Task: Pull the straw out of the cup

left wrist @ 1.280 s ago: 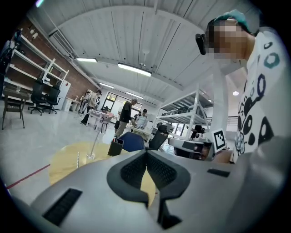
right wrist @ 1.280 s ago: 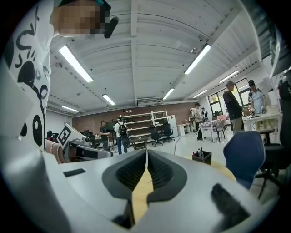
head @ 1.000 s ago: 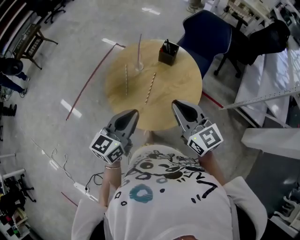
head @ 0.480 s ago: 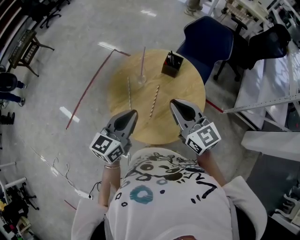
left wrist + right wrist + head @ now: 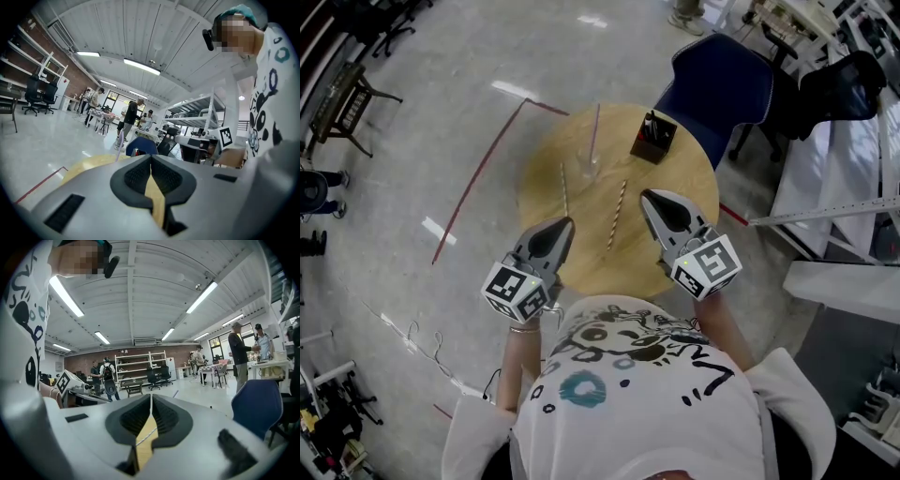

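Left hand-held gripper point(image 5: 565, 225) and right hand-held gripper point(image 5: 650, 196): jaws pressed together, nothing between them, both over the near part of the round surface point(image 5: 684, 173). Straw point(image 5: 594, 131) stands in the clear cup point(image 5: 589, 169), ahead of and between my two. Black holder point(image 5: 654, 138) sits ahead of the right one.

Both grippers are held out in front of the body, side by side and well apart. The left gripper point(image 5: 565, 225) is pointed far and slightly right, the right gripper point(image 5: 650, 197) far and slightly left. Each pair of jaws is pressed together, pad against pad. The left forearm point(image 5: 517, 352) and right forearm point(image 5: 722, 328) are kept close to the torso.
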{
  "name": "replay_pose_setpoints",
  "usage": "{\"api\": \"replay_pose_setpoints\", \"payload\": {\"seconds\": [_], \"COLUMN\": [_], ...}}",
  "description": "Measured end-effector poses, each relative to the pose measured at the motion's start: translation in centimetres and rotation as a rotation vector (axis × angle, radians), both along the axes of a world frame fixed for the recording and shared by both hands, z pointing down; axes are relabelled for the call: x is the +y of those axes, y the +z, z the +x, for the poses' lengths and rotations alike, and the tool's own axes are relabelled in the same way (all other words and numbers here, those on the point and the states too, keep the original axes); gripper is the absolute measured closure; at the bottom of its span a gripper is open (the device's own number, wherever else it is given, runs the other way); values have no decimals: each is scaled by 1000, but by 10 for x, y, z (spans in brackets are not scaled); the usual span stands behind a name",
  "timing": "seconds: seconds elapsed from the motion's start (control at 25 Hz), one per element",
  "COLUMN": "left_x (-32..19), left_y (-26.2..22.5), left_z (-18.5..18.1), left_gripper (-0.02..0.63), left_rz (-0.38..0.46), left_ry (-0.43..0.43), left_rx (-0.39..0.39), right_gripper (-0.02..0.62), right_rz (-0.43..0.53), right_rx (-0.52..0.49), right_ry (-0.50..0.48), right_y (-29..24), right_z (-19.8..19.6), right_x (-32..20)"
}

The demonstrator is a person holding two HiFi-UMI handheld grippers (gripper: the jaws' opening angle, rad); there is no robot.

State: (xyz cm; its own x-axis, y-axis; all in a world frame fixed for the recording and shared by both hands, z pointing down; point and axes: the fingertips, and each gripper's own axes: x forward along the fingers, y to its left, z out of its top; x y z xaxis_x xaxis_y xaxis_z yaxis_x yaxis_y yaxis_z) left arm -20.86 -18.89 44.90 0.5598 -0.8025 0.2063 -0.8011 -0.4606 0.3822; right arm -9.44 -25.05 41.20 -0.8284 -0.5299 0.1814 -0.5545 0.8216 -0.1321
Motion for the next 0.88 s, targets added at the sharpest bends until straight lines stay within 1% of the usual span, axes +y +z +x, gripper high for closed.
{"api": "replay_pose_setpoints", "payload": {"seconds": [0.16,0.36,0.6,0.76,0.88], "left_x": [-19,-42,-71,-86,-97], "left_y": [9,16,27,36,43], "left_z": [-11,-23,-39,-46,-50], "left_gripper": [589,589,589,588,589], "left_rz": [-8,-11,-19,-26,-34], "left_ry": [5,16,17,18,12], "left_rx": [-4,20,17,-7,-3], "right_gripper": [568,568,568,568,566], "right_rz": [-12,-23,-24,-40,-53], "right_rx": [12,18,40,47,55], "right_ry": [3,-14,-20,-19,-18], "right_y": [8,14,26,37,47], "right_z": [-12,-34,-56,-64,-69], "right_x": [-21,-43,-71,-85,-95]}}
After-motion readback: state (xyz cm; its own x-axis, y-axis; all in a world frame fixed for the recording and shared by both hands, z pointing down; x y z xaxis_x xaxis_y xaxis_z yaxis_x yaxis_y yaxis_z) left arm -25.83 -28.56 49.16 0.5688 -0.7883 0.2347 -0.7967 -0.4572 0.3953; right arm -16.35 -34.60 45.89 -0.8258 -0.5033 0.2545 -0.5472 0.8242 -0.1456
